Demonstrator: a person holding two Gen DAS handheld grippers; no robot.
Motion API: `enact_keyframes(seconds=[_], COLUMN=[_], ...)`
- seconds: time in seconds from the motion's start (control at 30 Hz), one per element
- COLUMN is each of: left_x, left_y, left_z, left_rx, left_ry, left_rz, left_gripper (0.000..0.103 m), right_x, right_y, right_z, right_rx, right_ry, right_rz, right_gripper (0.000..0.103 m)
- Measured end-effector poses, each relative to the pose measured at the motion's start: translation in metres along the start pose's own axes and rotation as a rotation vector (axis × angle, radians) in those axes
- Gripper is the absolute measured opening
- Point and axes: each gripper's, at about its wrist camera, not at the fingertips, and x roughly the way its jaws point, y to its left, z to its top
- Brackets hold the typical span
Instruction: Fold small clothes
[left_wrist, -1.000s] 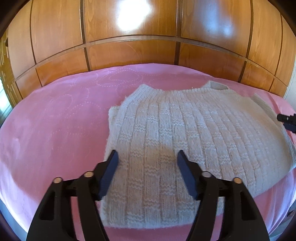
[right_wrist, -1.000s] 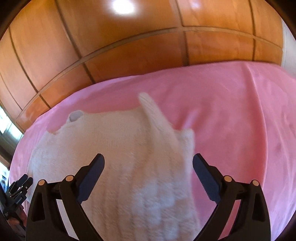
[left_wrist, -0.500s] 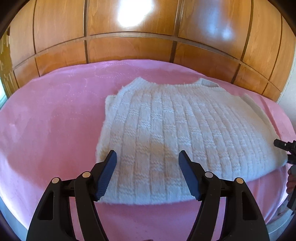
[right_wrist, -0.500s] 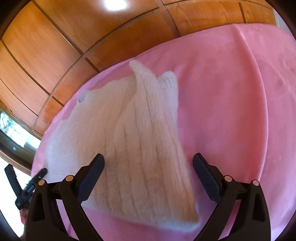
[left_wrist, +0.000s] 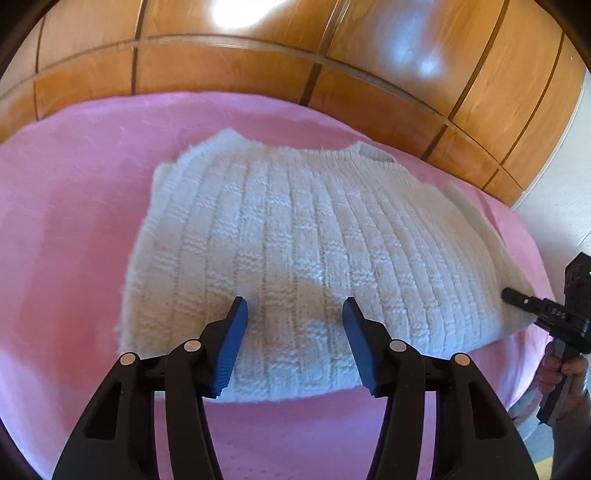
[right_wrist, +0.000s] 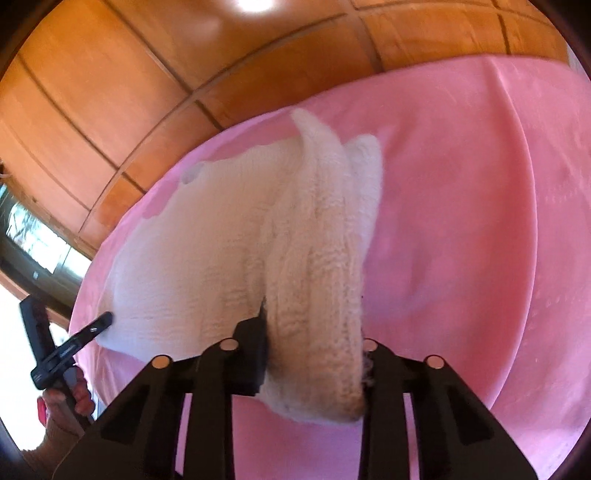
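A cream knitted sweater (left_wrist: 295, 221) lies flat on a pink bedspread (left_wrist: 74, 221), neckline away from me. My left gripper (left_wrist: 294, 306) hovers over its near hem. Its blue pads stand apart and are closing, with knit beneath them but not pinched. In the right wrist view my right gripper (right_wrist: 314, 343) is closing on the sweater's (right_wrist: 221, 240) near right edge. The fabric is bunched into a thick raised ridge between its fingers. From the left wrist view the right gripper (left_wrist: 532, 310) shows at the sweater's right corner, held by a hand (left_wrist: 561, 369).
Glossy wooden wardrobe panels (left_wrist: 221, 74) rise behind the bed. Open pink bedspread (right_wrist: 461, 221) stretches to the right of the sweater. A bright window (right_wrist: 33, 240) sits at the left edge of the right wrist view. The left gripper's finger (right_wrist: 92, 325) touches the sweater's far corner there.
My right jaws went from wide apart to clamped on the sweater's edge, which has bunched up between them. The left jaws narrowed a little and the left view tilted.
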Motion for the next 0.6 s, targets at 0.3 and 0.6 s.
enact_keyframes(seconds=[0.3,0.6], left_x=[-0.012,-0.052], left_y=[0.034,0.101], left_z=[0.017,0.024], left_rx=[-0.169,-0.324], left_ry=[-0.015,-0.100], left_rz=[-0.256,-0.359], left_gripper=[0.053,0.053], right_x=[-0.005,0.086], right_y=[0.104,0.248], right_z=[0.038,0.026], right_rx=[-0.115,-0.307], right_ry=[-0.072,0.066], right_rz=[0.238,0.428], right_gripper=[0.018,0.016])
